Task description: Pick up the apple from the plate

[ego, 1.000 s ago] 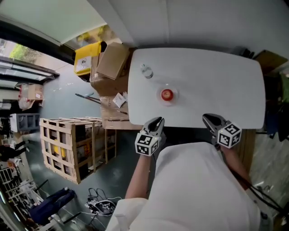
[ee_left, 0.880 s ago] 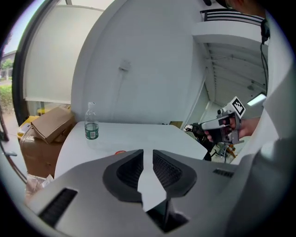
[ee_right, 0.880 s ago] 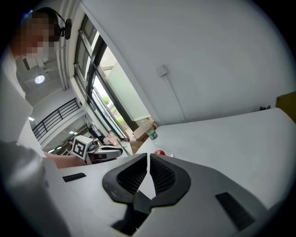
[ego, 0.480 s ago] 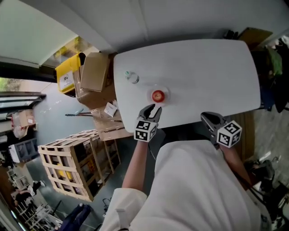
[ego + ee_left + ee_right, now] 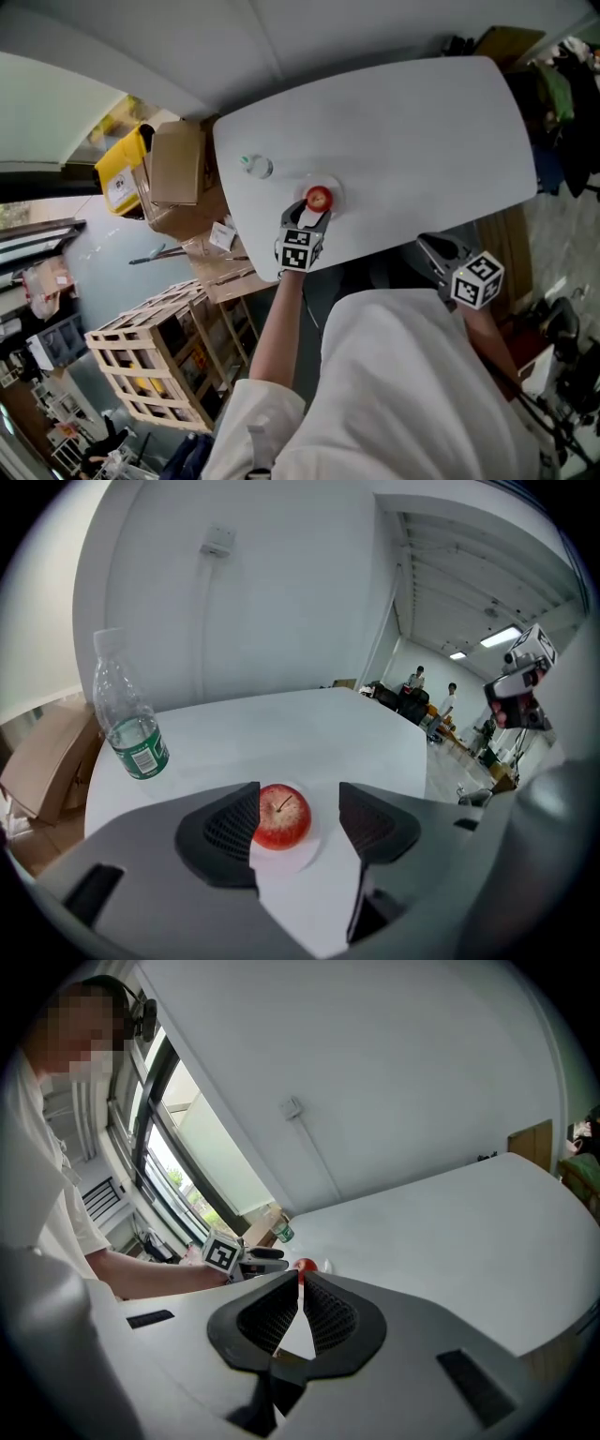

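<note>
A red apple [image 5: 319, 198] [image 5: 281, 816] rests on a small white plate [image 5: 331, 187] [image 5: 302, 851] near the front left of the white table [image 5: 403, 141]. My left gripper [image 5: 307, 216] [image 5: 298, 817] reaches over the table's near edge. Its jaws are opening and stand either side of the apple; the right pad is clear of it and the left pad is close beside it. My right gripper [image 5: 435, 251] [image 5: 300, 1283] hangs off the table's front edge, shut with nothing in it. In the right gripper view the apple [image 5: 305, 1266] shows far off past the jaw tips.
A clear plastic bottle [image 5: 254, 167] [image 5: 131, 728] with a green label stands on the table left of the plate. Cardboard boxes [image 5: 176, 164], a yellow bin [image 5: 119, 174] and a wooden crate [image 5: 155, 352] crowd the floor left of the table.
My left gripper has moved forward over the table edge to the apple, and its jaws have spread. The right gripper has stayed by the front edge.
</note>
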Demonstrator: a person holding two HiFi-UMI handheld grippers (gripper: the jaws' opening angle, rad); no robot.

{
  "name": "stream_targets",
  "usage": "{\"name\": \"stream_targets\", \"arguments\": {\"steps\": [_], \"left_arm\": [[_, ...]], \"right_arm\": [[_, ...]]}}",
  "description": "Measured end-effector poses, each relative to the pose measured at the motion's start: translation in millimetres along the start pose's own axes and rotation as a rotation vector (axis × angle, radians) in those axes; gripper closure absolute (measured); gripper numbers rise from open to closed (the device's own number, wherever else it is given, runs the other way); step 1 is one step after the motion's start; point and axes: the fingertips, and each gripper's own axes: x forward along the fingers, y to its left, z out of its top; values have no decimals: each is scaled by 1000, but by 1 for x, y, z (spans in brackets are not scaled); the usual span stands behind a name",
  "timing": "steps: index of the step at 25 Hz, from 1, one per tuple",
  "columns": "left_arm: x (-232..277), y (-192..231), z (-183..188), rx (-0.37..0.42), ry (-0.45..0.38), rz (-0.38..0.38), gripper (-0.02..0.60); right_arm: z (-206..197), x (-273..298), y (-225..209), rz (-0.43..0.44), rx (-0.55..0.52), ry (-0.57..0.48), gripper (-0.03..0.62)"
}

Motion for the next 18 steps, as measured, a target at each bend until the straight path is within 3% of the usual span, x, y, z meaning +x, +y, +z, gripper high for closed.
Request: {"name": "stream_targets", "arguments": {"steps": [10,18], "left_arm": [[51,17,-23,47,126,-2,213],[70,21,-39,46,178,-6,198]], "right_arm": [[-13,-13,-10,-70,36,10,556],[-18,-18,-11,-107,49,12,556]]}}
